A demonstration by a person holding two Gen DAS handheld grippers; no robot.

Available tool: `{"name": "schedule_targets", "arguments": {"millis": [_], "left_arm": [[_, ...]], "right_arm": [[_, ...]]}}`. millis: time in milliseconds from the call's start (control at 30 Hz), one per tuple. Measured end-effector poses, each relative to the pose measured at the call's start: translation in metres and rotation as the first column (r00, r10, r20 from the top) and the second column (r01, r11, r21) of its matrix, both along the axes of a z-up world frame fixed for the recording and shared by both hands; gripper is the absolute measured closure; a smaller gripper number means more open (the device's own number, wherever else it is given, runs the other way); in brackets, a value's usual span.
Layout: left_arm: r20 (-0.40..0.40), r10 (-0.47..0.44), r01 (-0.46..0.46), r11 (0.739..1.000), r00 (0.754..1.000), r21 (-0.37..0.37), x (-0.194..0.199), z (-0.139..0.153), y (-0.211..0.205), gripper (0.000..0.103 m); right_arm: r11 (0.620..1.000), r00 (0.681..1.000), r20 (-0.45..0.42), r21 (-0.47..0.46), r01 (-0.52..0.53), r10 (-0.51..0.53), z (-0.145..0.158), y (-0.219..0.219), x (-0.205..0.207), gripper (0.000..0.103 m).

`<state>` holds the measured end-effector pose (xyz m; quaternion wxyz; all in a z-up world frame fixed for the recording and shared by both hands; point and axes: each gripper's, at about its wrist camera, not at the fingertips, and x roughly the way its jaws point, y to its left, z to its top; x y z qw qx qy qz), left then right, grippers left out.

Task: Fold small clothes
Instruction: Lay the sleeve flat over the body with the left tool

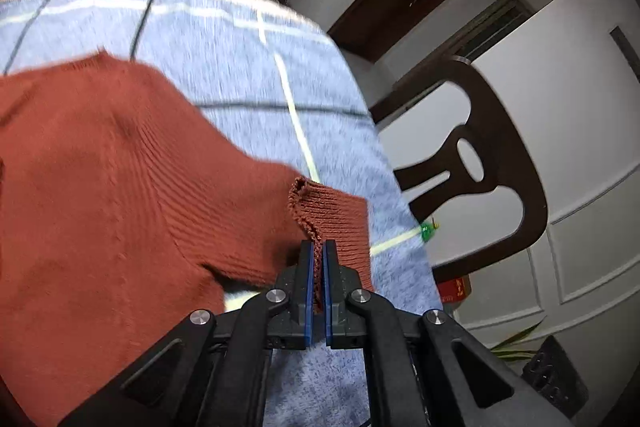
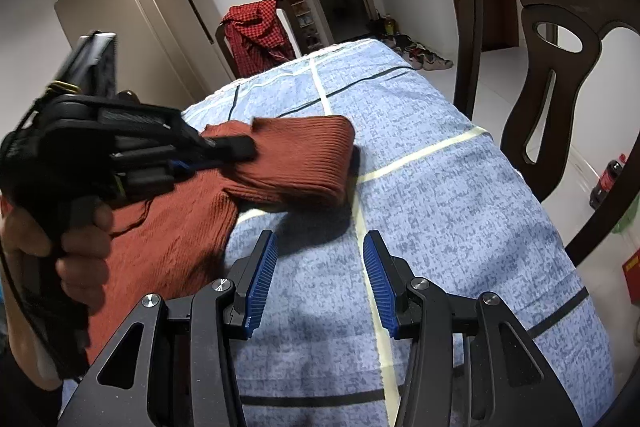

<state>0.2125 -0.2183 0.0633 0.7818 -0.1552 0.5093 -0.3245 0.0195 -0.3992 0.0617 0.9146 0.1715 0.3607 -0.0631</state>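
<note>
Left wrist view: the left gripper point(image 1: 319, 259) has its blue pads point(image 1: 307, 275) pressed together on the ribbed cuff edge of the rust-red sweater point(image 1: 100, 167); a thin fold of knit stands between the pads, and the cuff opening point(image 1: 304, 187) gapes just beyond the fingertips. Gripping at the cuff gives control of the sleeve's free end, which is the likely reason for the hold; from there the sleeve can be carried across the body for a fold. The sweater body lies spread on the blue checked blanket point(image 1: 240, 67) covering the table, filling the left half of this view.

Right wrist view: the right gripper point(image 2: 320, 279) stands with its fingers wide apart and nothing between them, hovering over bare blanket point(image 2: 460, 207) near the table's front edge; this reads as a waiting posture, clear of the cloth. The left gripper point(image 2: 236, 147) is seen from the side, held in a person's hand point(image 2: 80, 247), its tip at the sleeve point(image 2: 296, 163).

Orientation: the sleeve's long axis runs outward from the sweater body toward the right of the right wrist view, ending in a rounded fold near a pale stripe of the blanket; the body extends toward the lower left. A dark wooden chair point(image 2: 540, 87) stands beside the table.
</note>
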Motion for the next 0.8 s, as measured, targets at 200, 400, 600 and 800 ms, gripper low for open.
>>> {"name": "schedule_targets", "arguments": {"millis": [200, 400, 600, 800], "left_arm": [[0.038, 0.028, -0.027, 0.999, 0.999, -0.029, 0.009, 0.019, 0.026, 0.098], [0.13, 0.065, -0.064, 0.998, 0.989, -0.014, 0.018, 0.044, 0.058, 0.098], [0.154, 0.114, -0.113, 0.993, 0.981, -0.015, 0.027, 0.052, 0.095, 0.098], [0.164, 0.158, -0.157, 0.987, 0.974, -0.021, 0.029, 0.048, 0.125, 0.098]], "right_arm": [[1.0, 1.0, -0.001, -0.007, -0.02, 0.02, 0.003, 0.008, 0.012, 0.057], [0.998, 0.998, -0.015, -0.018, -0.062, 0.061, 0.004, 0.022, 0.035, 0.057], [0.996, 0.995, -0.044, -0.021, -0.09, 0.09, -0.001, 0.036, 0.059, 0.057], [0.993, 0.991, -0.066, -0.027, -0.116, 0.114, -0.005, 0.053, 0.077, 0.057]]}}
